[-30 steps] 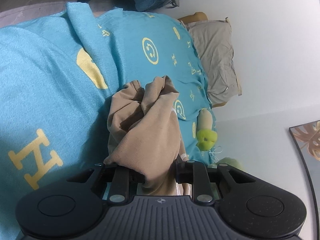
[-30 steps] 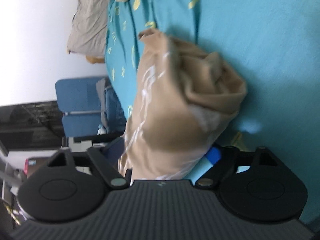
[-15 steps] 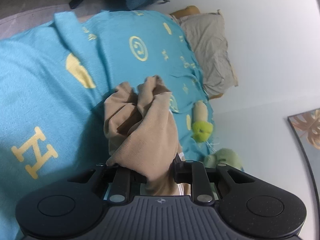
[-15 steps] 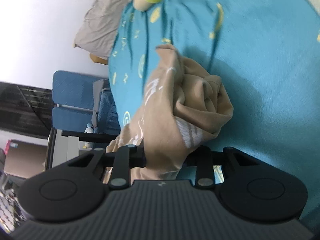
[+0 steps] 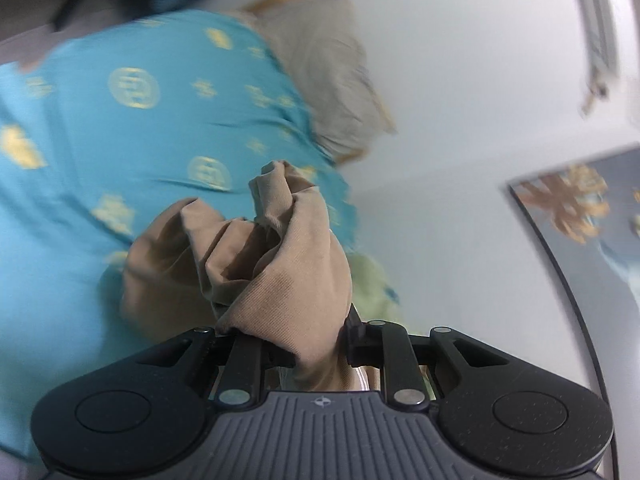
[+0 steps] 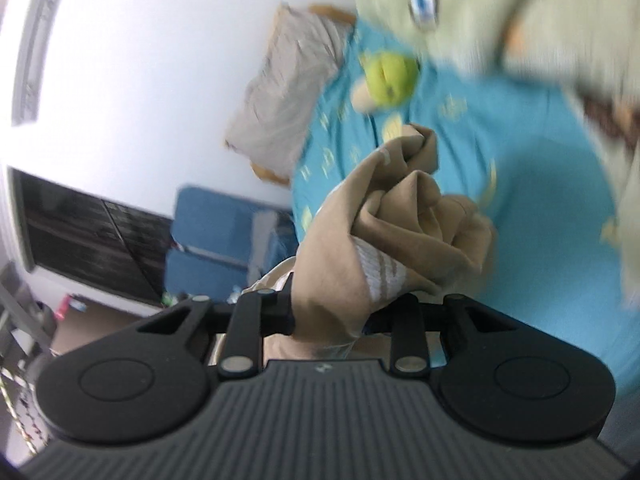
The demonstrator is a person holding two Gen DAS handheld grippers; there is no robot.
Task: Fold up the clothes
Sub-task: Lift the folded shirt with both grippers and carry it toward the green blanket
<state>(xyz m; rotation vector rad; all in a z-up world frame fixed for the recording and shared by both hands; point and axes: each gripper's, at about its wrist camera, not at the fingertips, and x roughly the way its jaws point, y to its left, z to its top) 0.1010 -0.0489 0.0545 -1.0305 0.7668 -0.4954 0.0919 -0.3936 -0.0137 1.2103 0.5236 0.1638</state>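
Left wrist view: the left claw point(image 5: 316, 344) pinches a bunched fold of the tan garment point(image 5: 256, 264), the cloth squeezed between its two black jaws and rising in crumpled ridges just ahead of the camera. The garment hangs clear above the bed — the turquoise bedspread point(image 5: 120, 128) with yellow emblems lies behind and to the left, blurred. A grey pillow point(image 5: 324, 80) sits at the far end of the bed against the white wall point(image 5: 460, 80). A pale green soft thing point(image 5: 372, 284) peeks out to the right of the cloth. At the right edge a framed picture point(image 5: 580, 216) with a golden leaf pattern shows.

Right wrist view: the right claw point(image 6: 328, 316) pinches another part of the same tan garment point(image 6: 404, 232); its jaws have just been closing, and the cloth, with a patch of white stripes near the jaws, is gripped between them. The bedspread point(image 6: 540, 184) fills the right side. A yellow-green plush toy point(image 6: 388, 76) lies on it near the grey pillow point(image 6: 288, 92), and a blurred pale green cloth point(image 6: 500, 12) covers the upper right. To the left, blue chairs point(image 6: 216, 240) stand by a dark window point(image 6: 88, 240).
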